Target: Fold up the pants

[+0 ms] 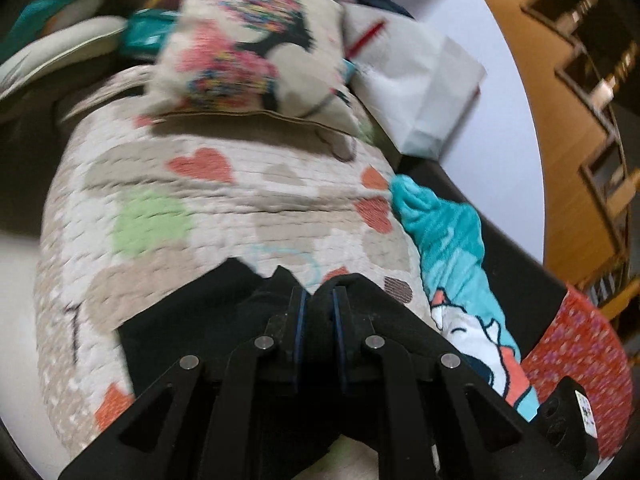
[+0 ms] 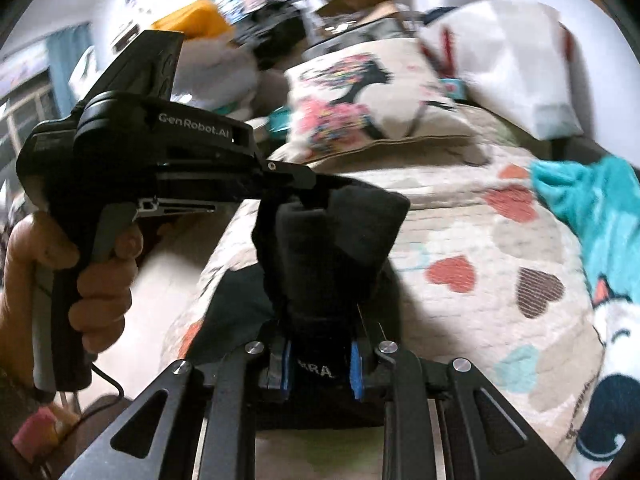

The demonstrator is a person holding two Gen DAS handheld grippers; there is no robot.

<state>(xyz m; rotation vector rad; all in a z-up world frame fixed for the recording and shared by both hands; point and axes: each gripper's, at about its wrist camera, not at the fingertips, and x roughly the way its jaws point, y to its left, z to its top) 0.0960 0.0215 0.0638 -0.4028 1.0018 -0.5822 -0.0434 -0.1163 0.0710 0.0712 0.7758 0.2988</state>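
Right now both hand-held grippers have the black pants pinched between their pads and lifted clear of the bed. The right hand-held gripper (image 2: 320, 364) is clamped on a thick bunch of the pants (image 2: 332, 240), the fabric rising just ahead of its blue pads, and a white label shows between them. The left hand-held gripper (image 2: 308, 180), seen from the side, bites the upper edge of that same bunch, close ahead and slightly to the left of the right one. From the left wrist view, its jaws are nearly together on dark cloth, with more of the pants draped below and to either side over the heart-patterned quilt (image 1: 208, 208).

To do this well, I'd say the two grips should draw apart so the bunch opens into a flat edge before it goes down. Lowering it onto the quilt beneath, short of the patterned cushion (image 2: 360, 96) ahead, would keep the fold tidy.
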